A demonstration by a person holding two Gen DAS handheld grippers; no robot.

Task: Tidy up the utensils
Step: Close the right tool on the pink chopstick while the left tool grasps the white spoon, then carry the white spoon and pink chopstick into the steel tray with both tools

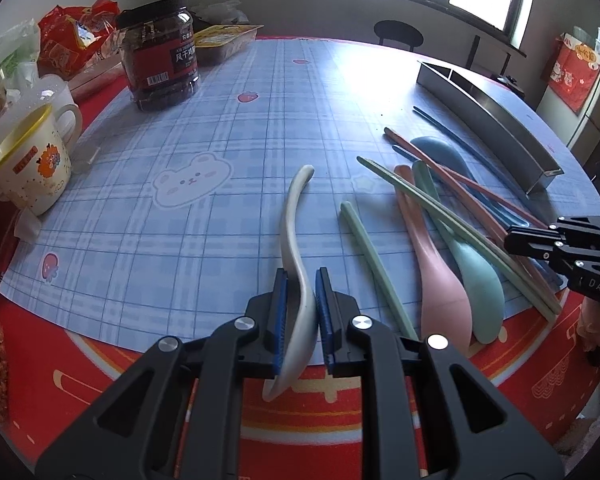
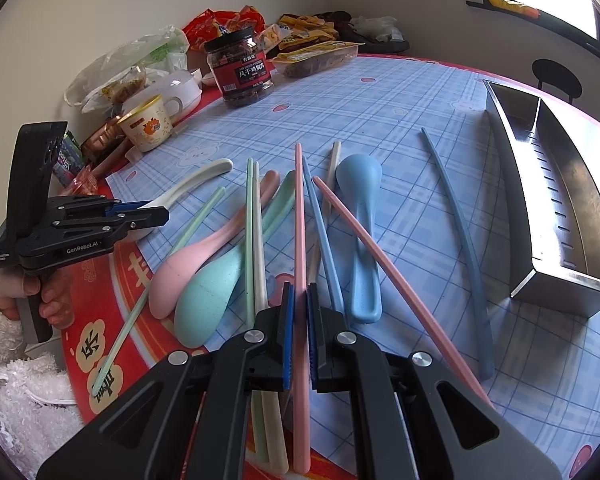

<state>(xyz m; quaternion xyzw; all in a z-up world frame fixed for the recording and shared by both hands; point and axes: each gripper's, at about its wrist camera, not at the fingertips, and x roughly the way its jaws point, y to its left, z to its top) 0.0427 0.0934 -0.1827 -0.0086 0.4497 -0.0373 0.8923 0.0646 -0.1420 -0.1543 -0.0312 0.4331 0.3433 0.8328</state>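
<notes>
**Operator:** Nearest to me, my left gripper (image 1: 301, 312) is clamped on the white spoon (image 1: 298, 240), pads squeezing it just above the bowl; the handle curves away over the blue checked mat (image 1: 204, 128). My right gripper (image 2: 299, 332) is closed tight on a pink chopstick (image 2: 299, 220), which runs straight out between the jaws.

**Colleague:** So how far along are you?

**Operator:** Barely started, I'd judge. Just beyond the jaws everything lies loose in a heap: the pink spoon (image 2: 192, 272) and the green spoon (image 2: 216, 300) side by side, green chopsticks (image 2: 251, 240) crossing them, a second pink chopstick (image 2: 380, 264) lying slantwise, and the blue spoon (image 2: 362, 236) face down. A blue chopstick (image 2: 460, 240) lies apart, nearer the metal organiser tray (image 2: 556, 200).

**Colleague:** Anything in the tray yet?

**Operator:** From the right wrist I look down into its compartments and they seem bare, though the far end is foreshortened, so I can't vouch for that part. All the sorting is left.

**Colleague:** What does each camera add?

**Operator:** The left wrist shows the pads on the white spoon squarely; the right shows that grip only from the side, plus the hand (image 2: 40, 300) holding the left gripper. The right alone shows the tray's inside; the left sees only its outer wall. Farthest back stand the mug (image 1: 32, 164) and the snack jar (image 1: 160, 52).
</notes>
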